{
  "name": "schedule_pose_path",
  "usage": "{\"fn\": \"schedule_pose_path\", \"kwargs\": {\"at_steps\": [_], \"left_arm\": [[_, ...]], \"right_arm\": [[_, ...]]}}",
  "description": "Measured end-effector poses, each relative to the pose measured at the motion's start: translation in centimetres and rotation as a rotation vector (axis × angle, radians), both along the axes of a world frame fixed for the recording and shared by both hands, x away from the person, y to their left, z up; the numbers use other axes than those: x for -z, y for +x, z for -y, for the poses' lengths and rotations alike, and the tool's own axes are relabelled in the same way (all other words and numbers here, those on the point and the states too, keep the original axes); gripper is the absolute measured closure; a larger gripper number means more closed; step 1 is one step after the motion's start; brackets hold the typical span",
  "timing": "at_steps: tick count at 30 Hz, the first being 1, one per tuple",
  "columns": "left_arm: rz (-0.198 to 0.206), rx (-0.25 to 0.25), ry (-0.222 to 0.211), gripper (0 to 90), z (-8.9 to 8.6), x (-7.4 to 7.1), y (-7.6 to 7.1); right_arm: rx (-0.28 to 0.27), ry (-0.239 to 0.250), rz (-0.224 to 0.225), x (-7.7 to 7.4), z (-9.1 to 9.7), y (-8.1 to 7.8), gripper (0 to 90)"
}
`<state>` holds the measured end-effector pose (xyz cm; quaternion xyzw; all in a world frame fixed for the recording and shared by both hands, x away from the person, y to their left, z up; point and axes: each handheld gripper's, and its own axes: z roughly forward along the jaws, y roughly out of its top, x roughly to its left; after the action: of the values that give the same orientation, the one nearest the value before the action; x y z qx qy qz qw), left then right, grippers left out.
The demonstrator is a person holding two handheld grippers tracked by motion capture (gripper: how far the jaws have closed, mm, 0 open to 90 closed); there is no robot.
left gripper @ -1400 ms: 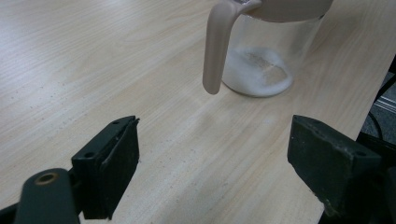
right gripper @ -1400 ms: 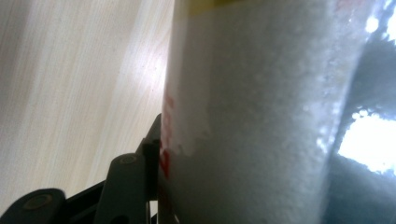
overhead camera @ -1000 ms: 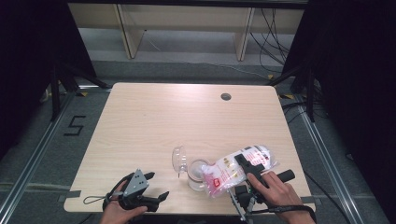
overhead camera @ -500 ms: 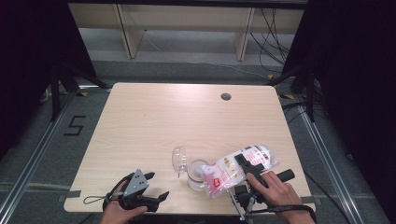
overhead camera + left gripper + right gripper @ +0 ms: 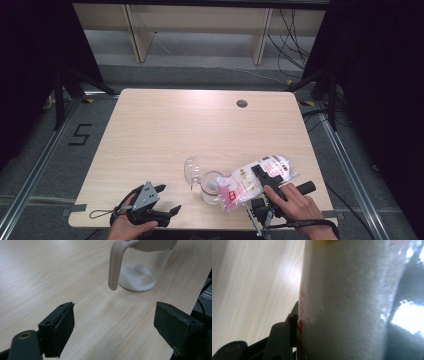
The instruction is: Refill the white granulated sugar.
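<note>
1. The bag of white granules (image 5: 257,180), clear plastic with red print, lay tilted in the lower right of the high view, its lower end over the mouth of the glass jar (image 5: 211,186)
2. The right gripper (image 5: 263,176) clamped that bag between its jaws, with the right hand (image 5: 295,207) behind it at the bottom edge of the frame
3. In the right gripper view the bag (image 5: 352,302) stood pressed against the one black jaw that could be seen at lower left, pale table (image 5: 249,290) beyond it
4. The jar stood just left of the bag in the lower middle of the high view, its clear hinged lid (image 5: 192,170) swung open to the upper left
5. In the left gripper view the jar (image 5: 143,267) sat at upper right with white granules (image 5: 136,277) on its bottom, a beige clasp (image 5: 115,265) hanging down its side
6. The left gripper (image 5: 167,200) rested at the lower left of the high view, well apart from the jar, jaws spread wide with only bare table (image 5: 110,325) between them; the left hand (image 5: 131,227) held it
</note>
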<state>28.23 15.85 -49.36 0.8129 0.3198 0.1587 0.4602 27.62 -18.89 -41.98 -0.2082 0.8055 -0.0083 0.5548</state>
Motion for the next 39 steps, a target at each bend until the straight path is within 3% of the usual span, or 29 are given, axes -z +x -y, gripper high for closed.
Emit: {"fn": "schedule_pose_path", "kwargs": {"at_steps": [1, 3, 5, 6, 7, 9, 12, 14, 15, 16, 17, 19, 21, 23, 25, 26, 29, 30, 32, 33, 34, 35, 37, 38, 39], "left_arm": [[0.000, 0.001, 0.000, 16.6, -0.01, -0.01, 0.00], [0.001, 0.001, 0.000, 16.6, -0.01, -0.02, -0.01], [0.000, 0.001, -0.005, 16.6, 0.02, -0.01, -0.01], [-0.001, 0.000, -0.005, 16.6, 0.02, -0.01, -0.01], [-0.001, 0.000, -0.005, 16.6, 0.01, 0.00, 0.00], [-0.001, 0.000, -0.005, 16.6, 0.02, -0.01, -0.01], [-0.001, 0.001, -0.004, 16.6, 0.01, -0.01, 0.01], [-0.001, 0.001, -0.004, 16.6, 0.01, 0.00, 0.01], [-0.001, 0.001, -0.005, 16.6, 0.01, 0.00, 0.01], [-0.001, 0.001, -0.003, 16.6, 0.00, -0.01, 0.02], [-0.003, -0.001, -0.007, 16.6, 0.00, 0.01, 0.01], [-0.003, 0.001, -0.007, 16.6, -0.06, -0.02, 0.03], [0.002, -0.002, 0.022, 16.6, -0.17, -0.12, 0.08], [0.000, 0.001, -0.015, 16.6, 0.03, -0.02, 0.02], [0.004, 0.002, 0.002, 16.6, -0.08, -0.06, 0.06], [0.004, 0.002, 0.018, 16.6, -0.16, -0.07, 0.11], [-0.002, -0.002, -0.010, 16.6, -0.04, -0.02, 0.02], [0.007, 0.002, 0.019, 16.6, -0.16, -0.04, 0.11], [0.001, -0.004, -0.007, 16.6, -0.01, -0.09, -0.02], [0.006, 0.002, 0.019, 16.6, -0.16, -0.07, 0.12], [-0.001, -0.001, -0.004, 16.6, -0.04, -0.02, 0.07], [-0.001, -0.003, -0.009, 16.6, -0.03, -0.03, 0.01], [0.003, -0.001, 0.023, 16.6, -0.17, -0.13, 0.07], [-0.001, -0.005, -0.010, 16.6, -0.01, -0.09, -0.03], [-0.002, -0.006, -0.008, 16.6, -0.03, -0.10, -0.04]], "right_arm": [[-0.005, -0.026, 0.000, -0.19, -0.09, 0.02, 52.3], [0.014, 0.004, -0.001, 0.03, -0.04, -0.10, 52.2], [0.019, 0.000, -0.009, 0.00, -0.08, -0.10, 52.3], [-0.037, -0.039, 0.017, -0.24, -0.20, 0.18, 52.3], [-0.008, -0.029, 0.000, -0.14, -0.17, -0.01, 52.3], [-0.038, -0.040, 0.014, -0.29, -0.24, 0.17, 52.3], [-0.024, -0.046, 0.005, -0.18, -0.20, 0.10, 52.4], [-0.013, -0.025, -0.006, -0.08, -0.16, 0.03, 52.4], [-0.022, -0.044, -0.004, -0.10, -0.19, 0.08, 52.4], [0.010, -0.011, -0.012, 0.17, -0.06, -0.02, 52.4], [-0.010, -0.043, -0.013, -0.08, -0.18, 0.11, 52.4], [0.009, -0.031, -0.019, -0.08, -0.12, 0.04, 52.4], [0.012, -0.042, -0.020, -0.15, -0.14, -0.02, 52.5], [0.003, -0.044, -0.019, -0.15, -0.14, 0.04, 52.5], [-0.009, -0.050, -0.017, -0.13, -0.17, 0.10, 52.5], [-0.007, -0.047, -0.020, -0.16, -0.17, 0.11, 52.5], [0.010, -0.040, -0.023, -0.12, -0.14, 0.06, 52.6], [0.021, -0.015, -0.023, 0.07, -0.10, -0.03, 52.6], [0.035, 0.005, -0.031, 0.19, 0.15, -0.10, 52.6], [0.017, -0.020, -0.027, 0.02, 0.04, -0.01, 52.6], [-0.016, -0.052, -0.019, -0.21, -0.13, 0.16, 52.6], [-0.002, -0.036, -0.022, -0.11, -0.05, 0.07, 52.6], [0.000, -0.036, -0.022, -0.11, -0.07, 0.05, 52.7], [0.002, -0.029, -0.023, -0.09, -0.08, 0.04, 52.7], [0.010, -0.005, -0.022, 0.02, -0.10, 0.03, 52.7]]}}
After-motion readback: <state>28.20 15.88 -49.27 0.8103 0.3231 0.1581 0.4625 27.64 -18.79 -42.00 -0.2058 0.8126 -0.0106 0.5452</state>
